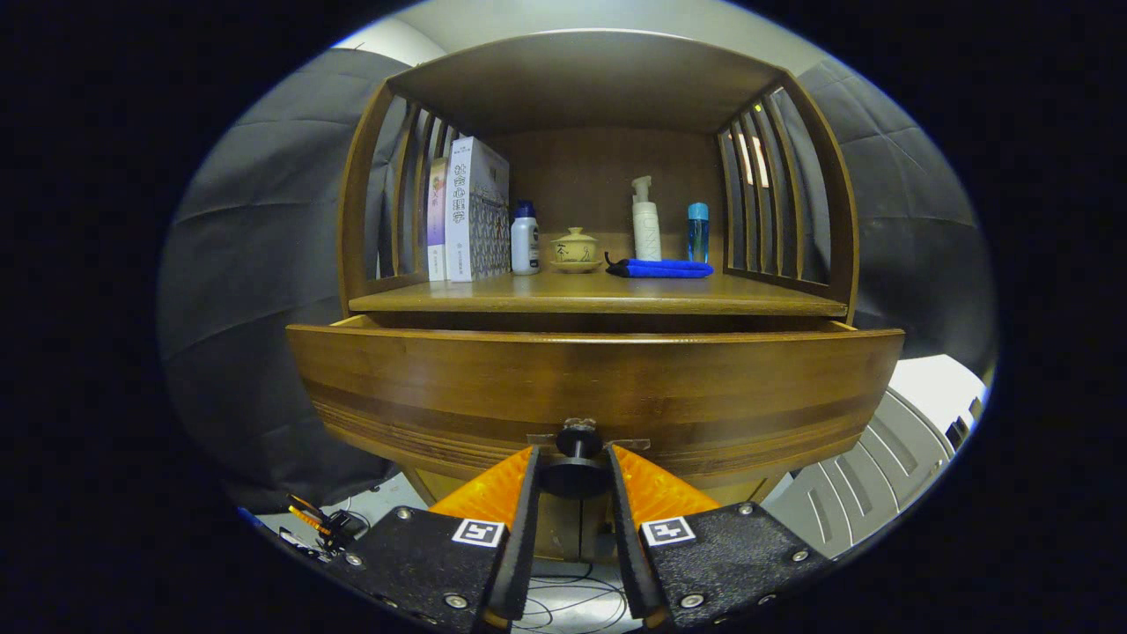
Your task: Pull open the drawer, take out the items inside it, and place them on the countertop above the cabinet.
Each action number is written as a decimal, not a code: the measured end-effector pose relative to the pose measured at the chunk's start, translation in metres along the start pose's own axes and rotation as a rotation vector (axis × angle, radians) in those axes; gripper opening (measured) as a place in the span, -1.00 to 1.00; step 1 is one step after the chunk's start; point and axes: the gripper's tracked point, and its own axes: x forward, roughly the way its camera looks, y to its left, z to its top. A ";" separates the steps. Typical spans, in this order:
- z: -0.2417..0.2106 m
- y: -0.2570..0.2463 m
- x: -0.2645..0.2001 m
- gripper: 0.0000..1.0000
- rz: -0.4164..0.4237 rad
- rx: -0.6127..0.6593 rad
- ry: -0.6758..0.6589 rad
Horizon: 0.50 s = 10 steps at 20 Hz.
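The wooden drawer (590, 387) stands pulled out from the cabinet, its broad front panel right ahead of me. Its dark round knob (574, 475) sits between my fingers, and my gripper (574, 462) is shut on it from both sides. The drawer's inside is hidden behind the front panel. Above it runs the countertop (440, 301), a wooden shelf under a curved top with slatted sides.
On the countertop stand books (467, 211) at the left, a white bottle with blue cap (525, 239), a small lidded cup (575, 250), a folded blue cloth (662, 268), a pump bottle (645, 220) and a blue bottle (697, 232). Cables (321, 527) lie on the floor below.
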 end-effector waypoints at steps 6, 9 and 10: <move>-0.005 0.001 -0.021 -0.15 0.012 -0.017 -0.013; -0.009 0.002 -0.032 -0.16 0.019 -0.005 -0.013; -0.010 0.002 -0.035 -0.17 0.023 -0.004 -0.014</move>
